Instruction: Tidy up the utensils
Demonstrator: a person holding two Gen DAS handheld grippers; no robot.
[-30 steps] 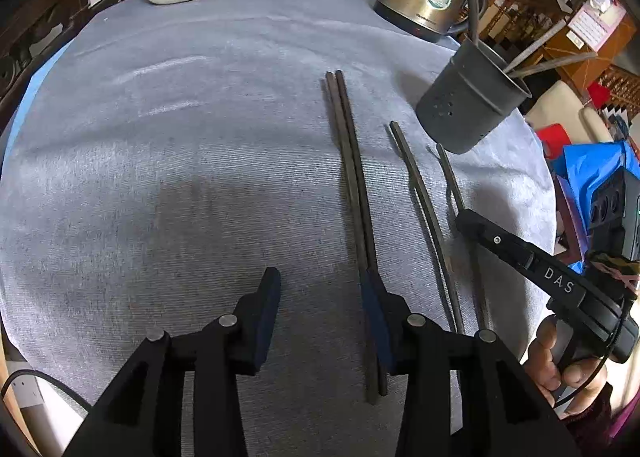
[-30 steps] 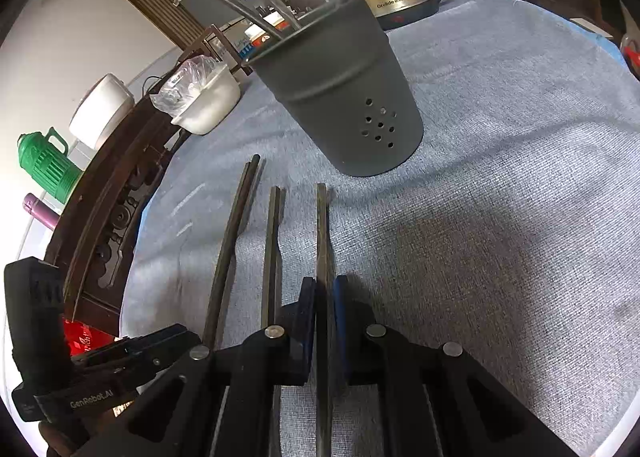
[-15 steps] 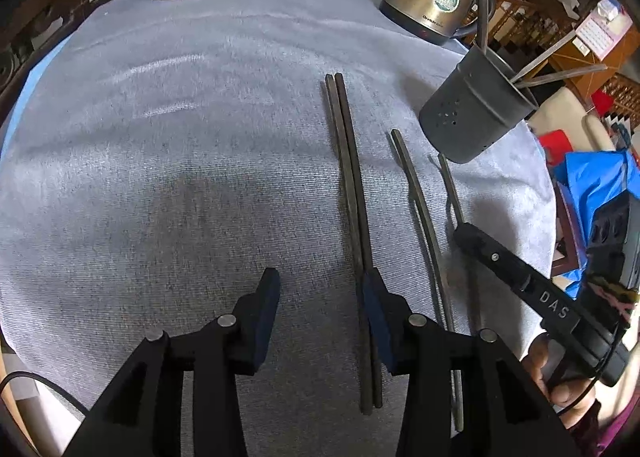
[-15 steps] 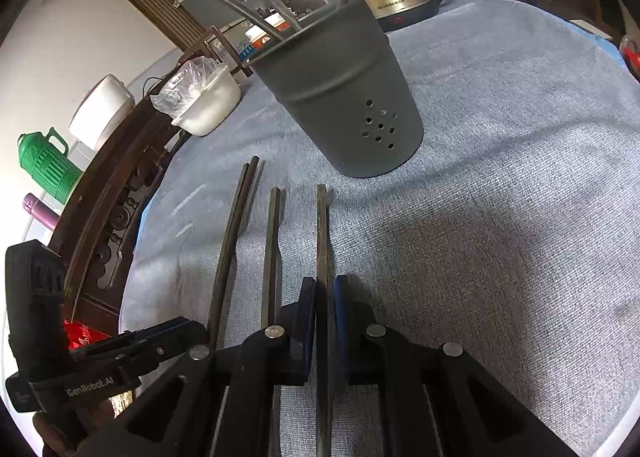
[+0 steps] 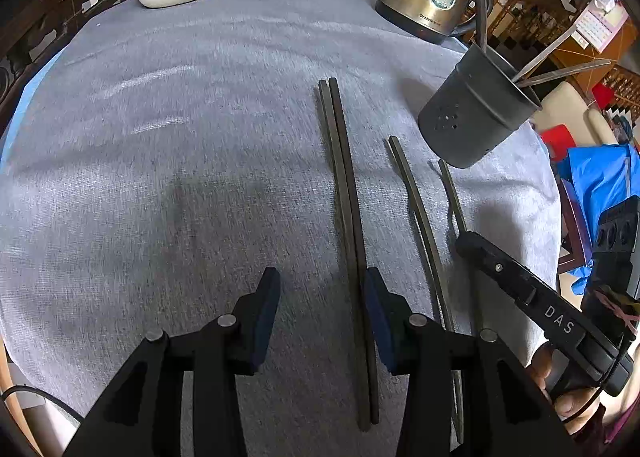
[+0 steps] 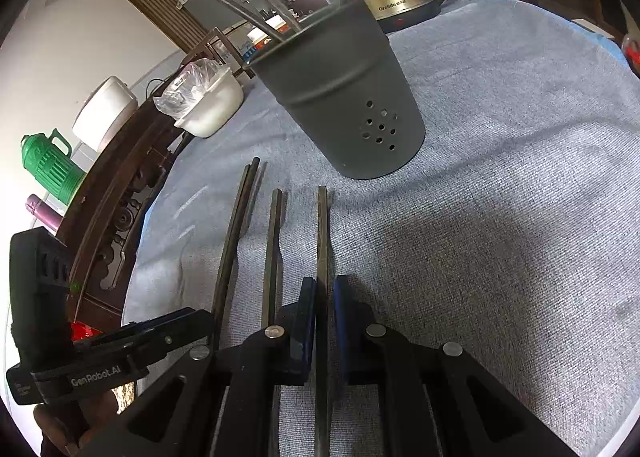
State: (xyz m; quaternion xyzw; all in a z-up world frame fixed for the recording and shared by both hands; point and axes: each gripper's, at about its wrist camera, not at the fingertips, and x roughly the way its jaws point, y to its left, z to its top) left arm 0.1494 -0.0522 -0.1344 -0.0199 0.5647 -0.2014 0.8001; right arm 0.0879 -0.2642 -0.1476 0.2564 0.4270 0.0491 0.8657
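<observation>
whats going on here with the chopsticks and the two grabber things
A person holds a gripper in each hand over a table covered in grey cloth. The right gripper is shut on one dark chopstick that lies near the grey utensil holder, which already has a few utensils in it. The left gripper has its jaws open around a pair of chopsticks lying side by side, not gripping them. One more chopstick lies between the two.
</observation>
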